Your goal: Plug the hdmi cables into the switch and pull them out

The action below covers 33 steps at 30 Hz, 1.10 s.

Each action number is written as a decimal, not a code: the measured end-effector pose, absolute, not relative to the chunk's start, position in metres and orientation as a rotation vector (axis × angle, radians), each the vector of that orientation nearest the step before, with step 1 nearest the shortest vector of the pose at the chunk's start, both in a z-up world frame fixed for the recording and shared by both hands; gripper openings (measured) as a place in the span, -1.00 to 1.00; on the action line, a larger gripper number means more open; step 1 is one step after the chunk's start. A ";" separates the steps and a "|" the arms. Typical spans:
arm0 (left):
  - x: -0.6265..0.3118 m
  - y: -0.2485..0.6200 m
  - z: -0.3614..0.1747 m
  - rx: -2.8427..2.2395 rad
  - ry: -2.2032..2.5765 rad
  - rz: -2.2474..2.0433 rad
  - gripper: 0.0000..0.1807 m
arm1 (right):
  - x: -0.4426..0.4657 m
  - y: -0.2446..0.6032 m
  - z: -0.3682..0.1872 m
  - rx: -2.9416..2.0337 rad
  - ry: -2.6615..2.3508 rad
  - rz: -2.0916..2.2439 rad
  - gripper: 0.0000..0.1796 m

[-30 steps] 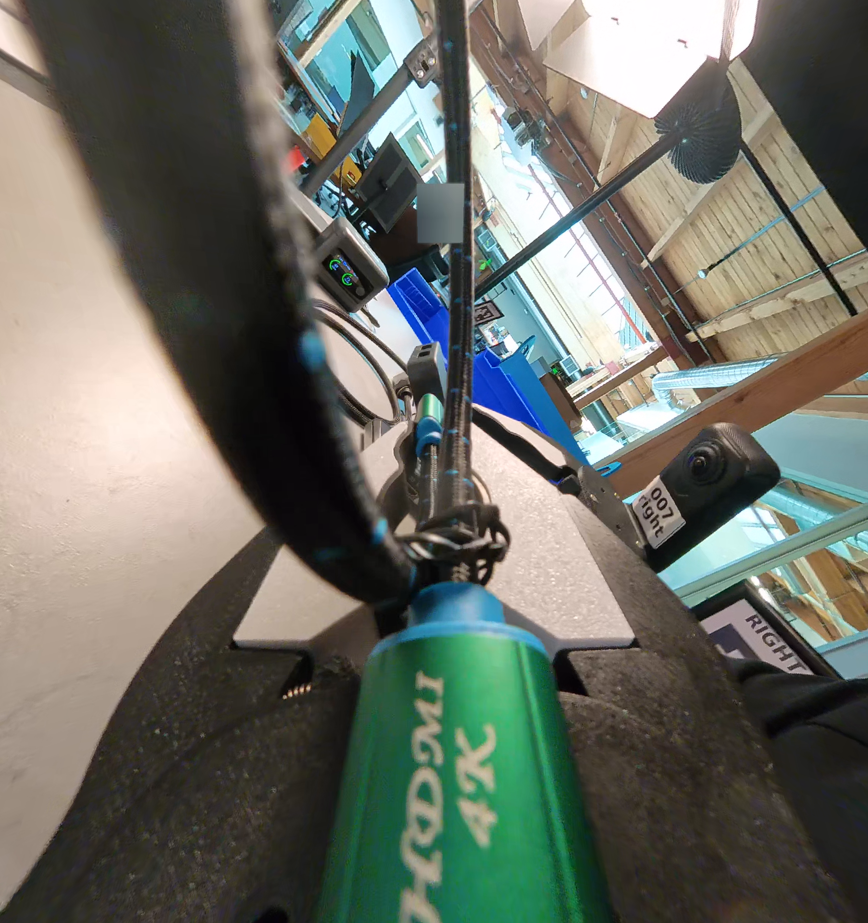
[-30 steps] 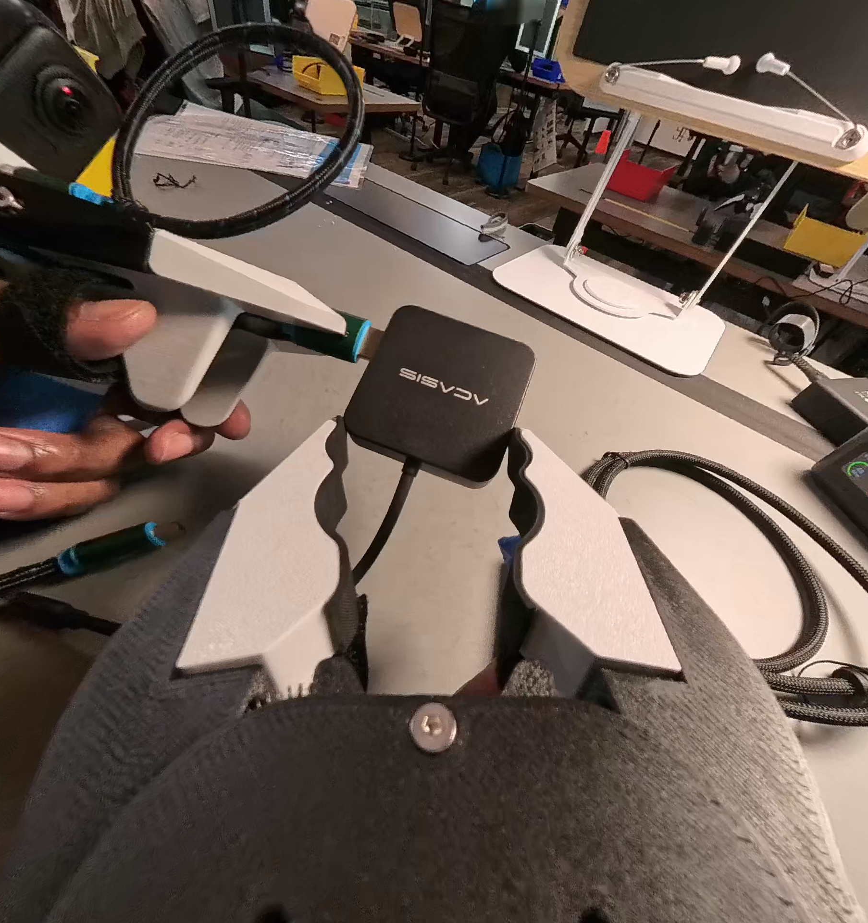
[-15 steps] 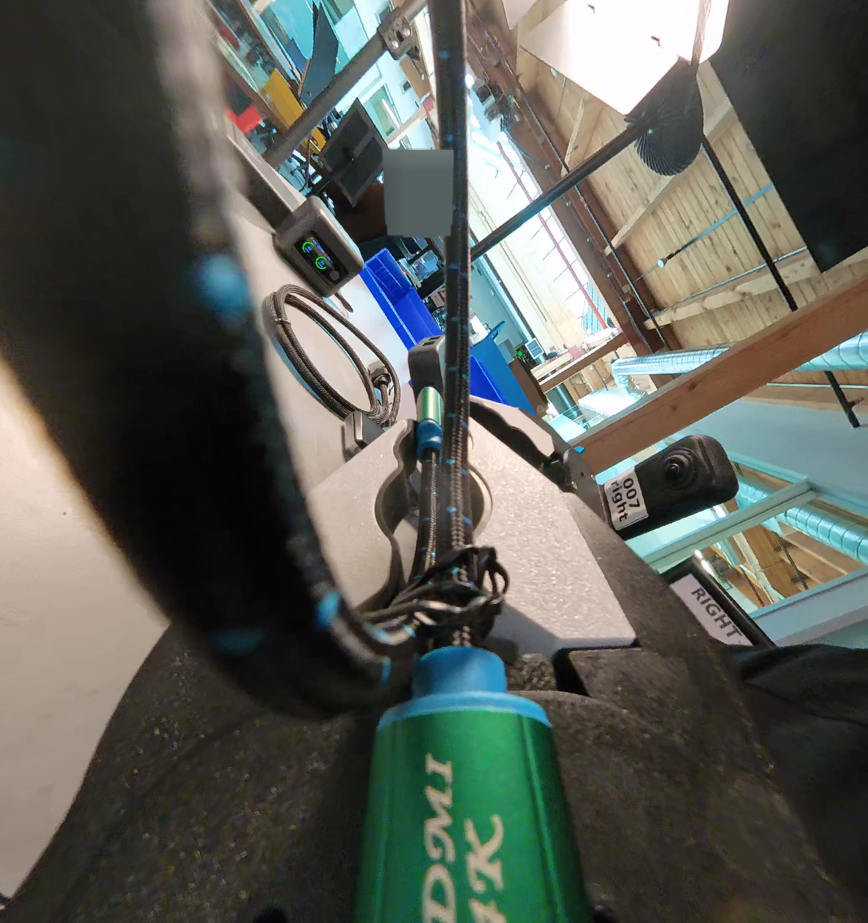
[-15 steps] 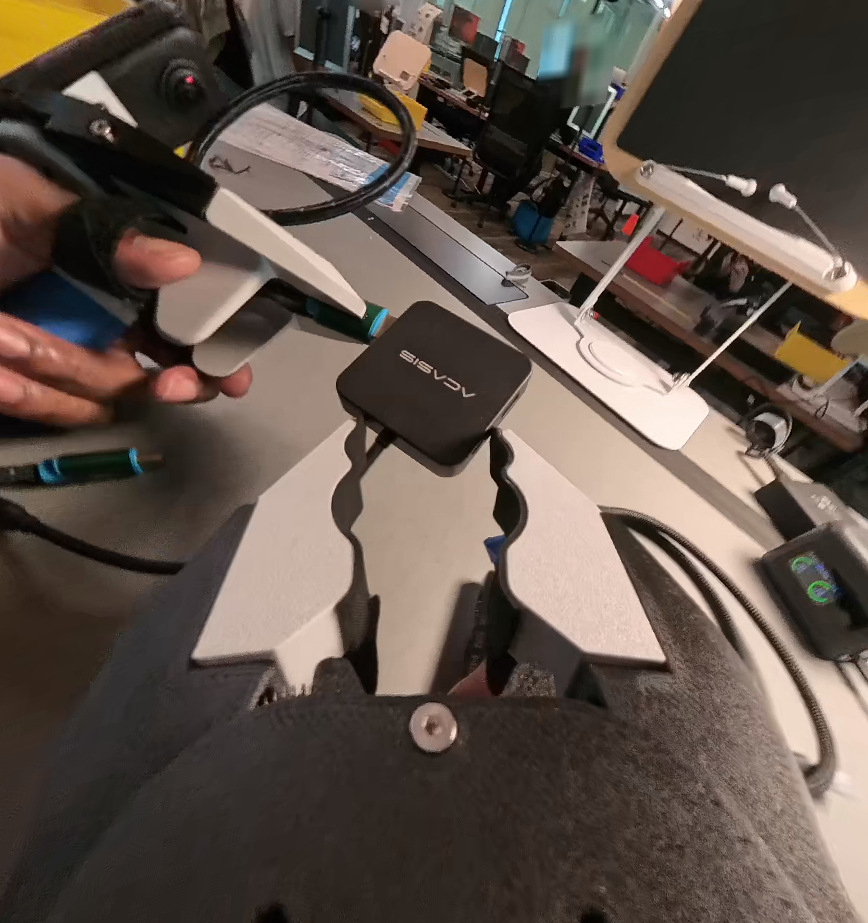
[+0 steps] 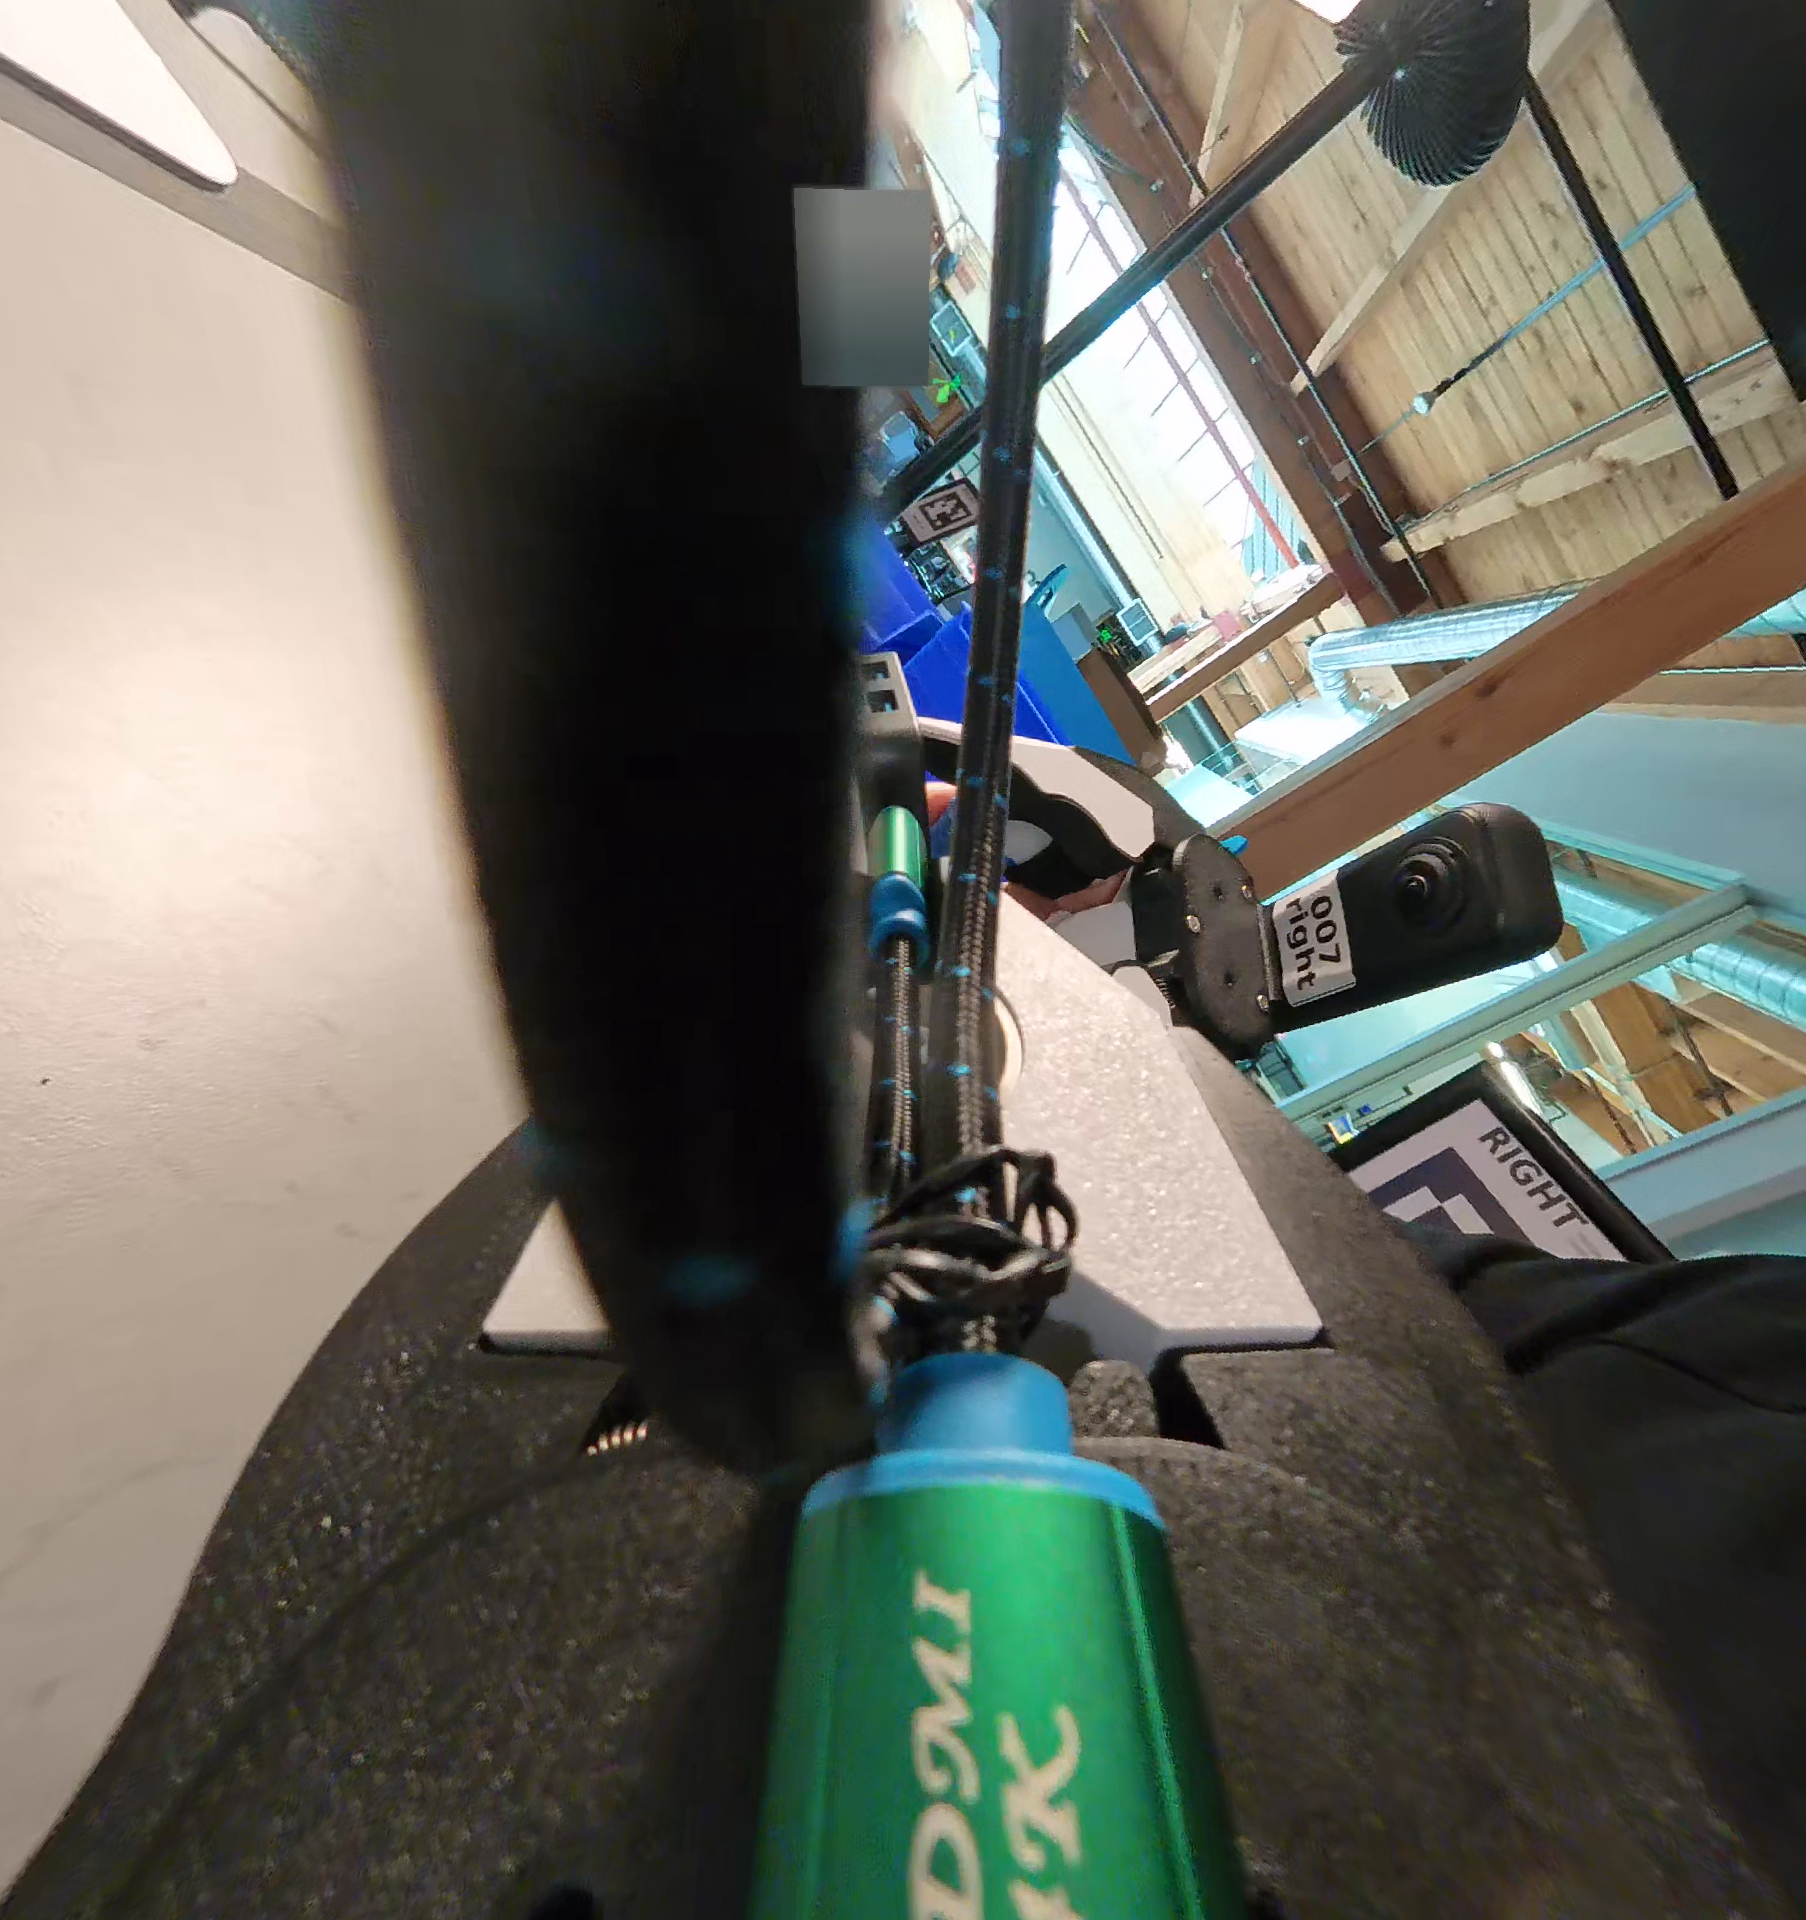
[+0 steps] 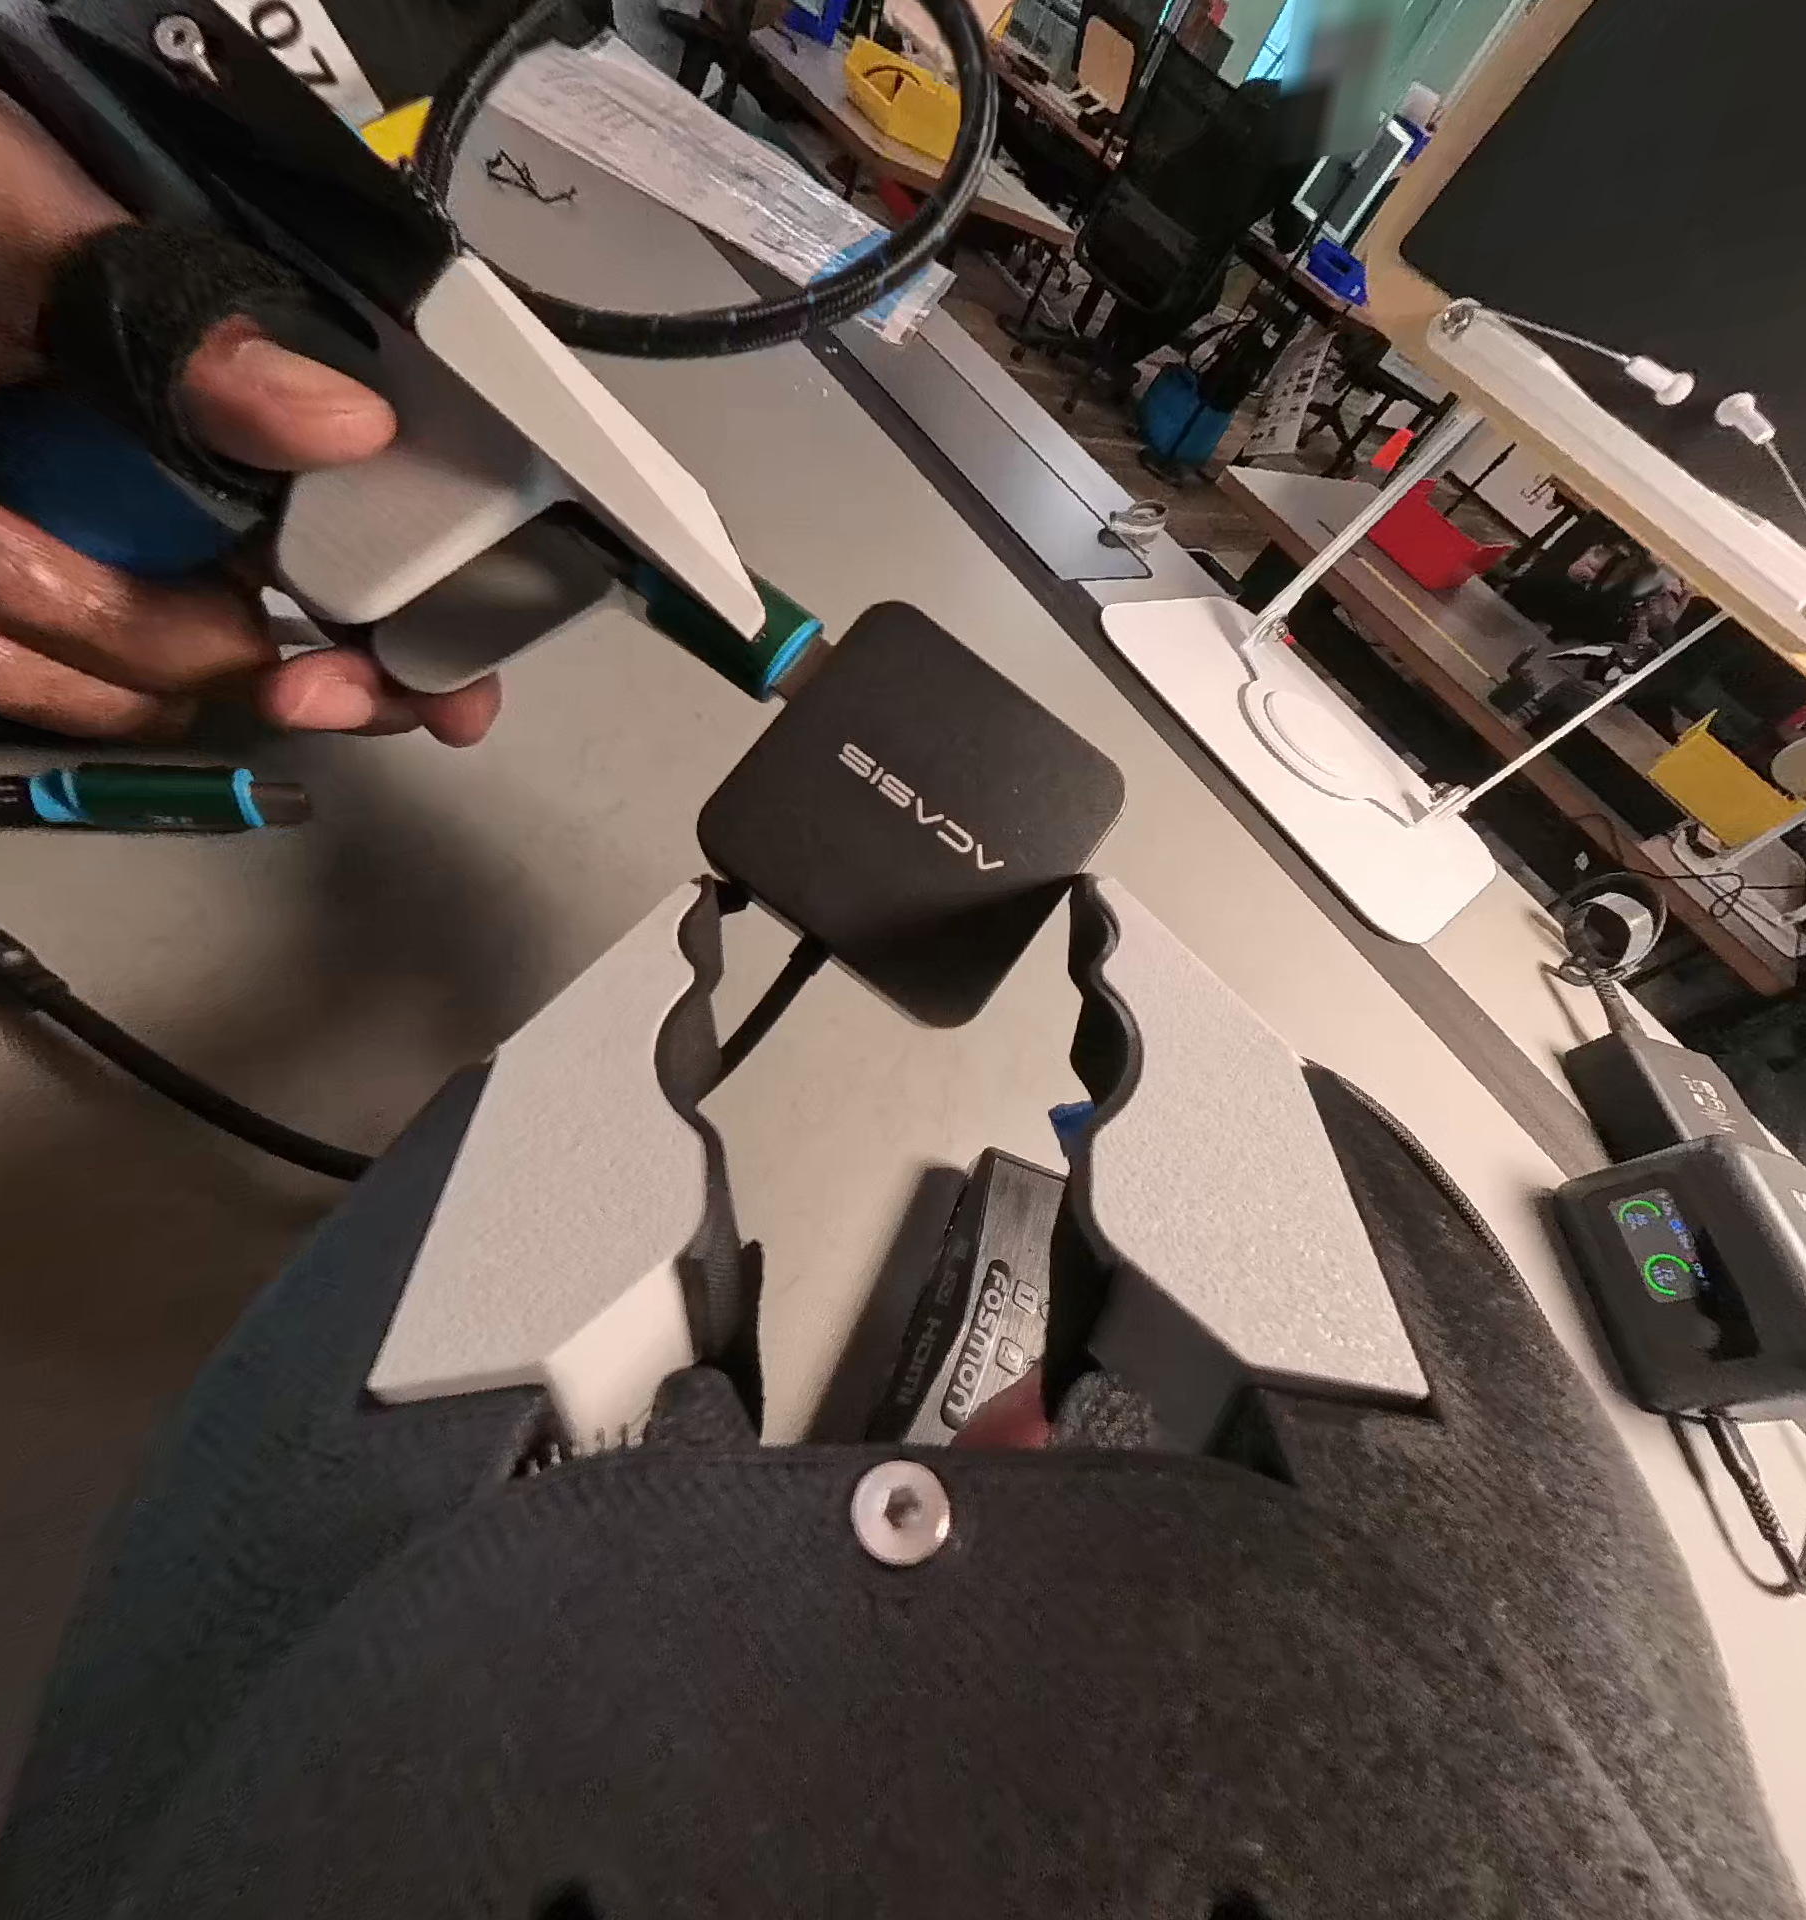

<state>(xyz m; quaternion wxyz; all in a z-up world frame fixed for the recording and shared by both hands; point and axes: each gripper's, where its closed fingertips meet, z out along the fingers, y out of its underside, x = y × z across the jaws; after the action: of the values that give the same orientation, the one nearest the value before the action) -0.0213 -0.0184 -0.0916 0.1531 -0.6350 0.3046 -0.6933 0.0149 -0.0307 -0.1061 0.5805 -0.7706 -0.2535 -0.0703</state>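
In the right wrist view, my right gripper (image 6: 894, 899) is shut on the black square switch (image 6: 909, 821), its fingertips on two opposite sides of the near corner. My left gripper (image 6: 743, 634), held by a hand, is shut on a green HDMI plug (image 6: 779, 649) whose tip meets the switch's far-left edge. In the left wrist view, that plug (image 5: 897, 842) sits between my left gripper's fingers (image 5: 904, 873). A blurred black cable loop (image 5: 618, 623) hides the left finger. The cable's other green plug (image 5: 982, 1662) lies close to the camera.
A second green HDMI plug (image 6: 166, 798) lies on the grey table (image 6: 566, 987) at the left. A dark metal box (image 6: 982, 1309) lies under my right gripper. A power bank with green lights (image 6: 1709, 1278), a black adapter (image 6: 1647, 1081) and a white stand base (image 6: 1294, 748) are at the right. My hands' fingertips stand some 5 centimeters from each other. The black adapter (image 6: 1647, 1081) is closer to my right gripper, around 30 centimeters from its tips; the left tips are 40 centimeters off.
The switch has turned corner-on between my right fingers, which closed a little and then spread wider on it. My left gripper has pushed the plug against the switch. The cable loop has swung closer to the left camera.
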 end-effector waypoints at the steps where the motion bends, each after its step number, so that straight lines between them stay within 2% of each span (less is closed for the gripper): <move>1: -0.021 -0.019 -0.091 -1.817 0.874 -1.982 -0.87 | 0.015 -0.031 -0.105 -1.792 -0.592 -0.162 -0.23; 19: -0.024 -0.028 -0.087 -1.783 0.935 -2.061 -0.86 | 0.005 -0.039 -0.089 -1.698 -0.609 -0.065 -0.22; 33: -0.021 -0.023 -0.090 -1.788 0.915 -1.975 -0.86 | 0.008 -0.034 -0.100 -1.772 -0.601 -0.123 -0.20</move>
<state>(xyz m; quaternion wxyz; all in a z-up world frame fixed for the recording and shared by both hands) -0.0211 -0.0229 -0.0902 0.1618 -0.6264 0.3204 -0.6919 0.0082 -0.0338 -0.0997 0.5918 -0.7618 -0.2583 -0.0530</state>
